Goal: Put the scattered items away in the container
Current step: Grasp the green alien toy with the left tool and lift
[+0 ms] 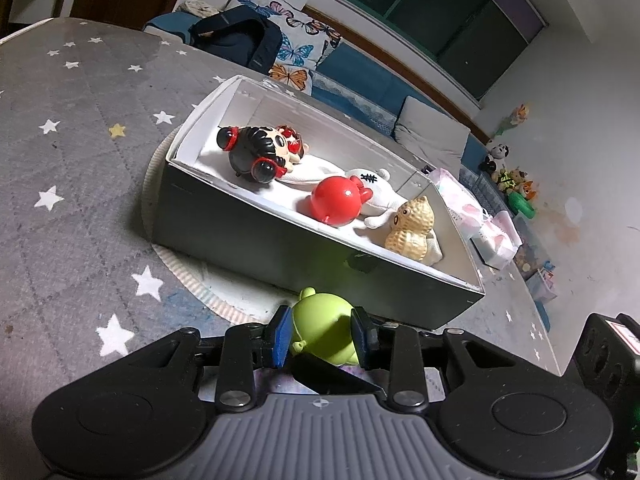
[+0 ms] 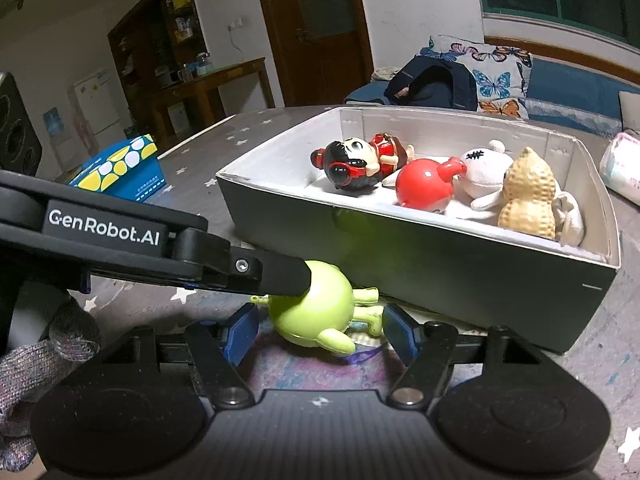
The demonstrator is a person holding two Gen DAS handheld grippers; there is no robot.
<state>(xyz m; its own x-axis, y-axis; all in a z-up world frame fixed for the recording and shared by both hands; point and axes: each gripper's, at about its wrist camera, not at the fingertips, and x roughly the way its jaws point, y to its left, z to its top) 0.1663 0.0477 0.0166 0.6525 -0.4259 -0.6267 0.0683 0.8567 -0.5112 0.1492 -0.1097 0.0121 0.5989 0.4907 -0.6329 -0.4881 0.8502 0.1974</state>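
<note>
- Green toy [image 1: 322, 326] lies on the table just before the box's [image 1: 256, 236] near wall, outside it.
- Your left gripper [image 1: 322, 334] clamps the toy's round body.
- Your right gripper [image 2: 318, 330] straddles its legs, pads apart from it; the toy's long axis runs across those jaws.

Five toys [image 2: 316, 312], one box [image 2: 400, 260]

Lime-green toy [image 2: 316, 312], star-print grey cloth [image 1: 80, 128]

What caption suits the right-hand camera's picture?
Green toy beside the box, between both grippers.
</note>
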